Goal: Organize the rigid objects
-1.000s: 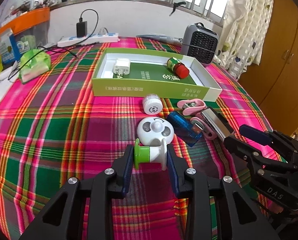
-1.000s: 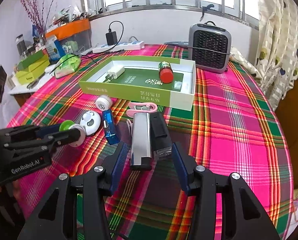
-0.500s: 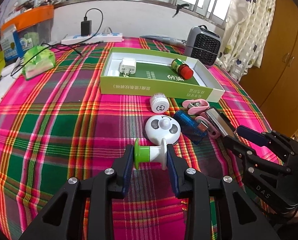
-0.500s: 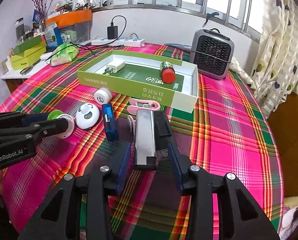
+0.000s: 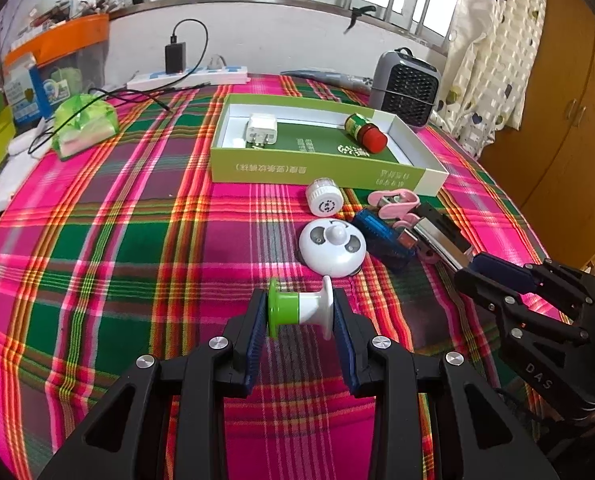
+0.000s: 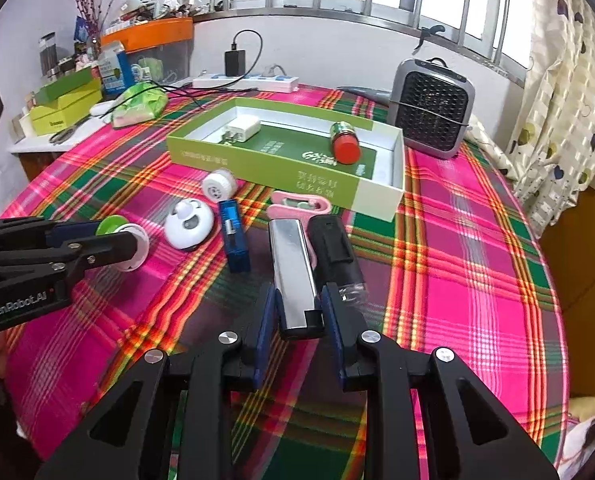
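Observation:
My left gripper [image 5: 299, 308] is shut on a green-and-white spool [image 5: 293, 312], held crosswise just above the plaid tablecloth. The jaws of my right gripper [image 6: 299, 304] are closing on the near end of a silver bar [image 6: 291, 268], and both pads touch its sides. A black device [image 6: 333, 248] lies right of the bar and a blue stick [image 6: 233, 236] left of it. A white round gadget [image 5: 332, 246], a small white cap [image 5: 324, 198] and a pink clip [image 5: 393, 200] lie before the green box [image 5: 321, 170]. The box holds a white charger [image 5: 262, 129] and a red-capped jar [image 5: 367, 133].
A grey heater [image 5: 407, 88] stands behind the box, and a power strip [image 5: 189, 76] with cables runs along the back wall. A green bag [image 5: 83, 124] and boxes sit at the left edge. A curtain and a wooden cabinet [image 5: 569, 120] flank the right side.
The right gripper's jaws have narrowed from wide apart to touching both sides of the silver bar. The left gripper still holds the spool in the same place.

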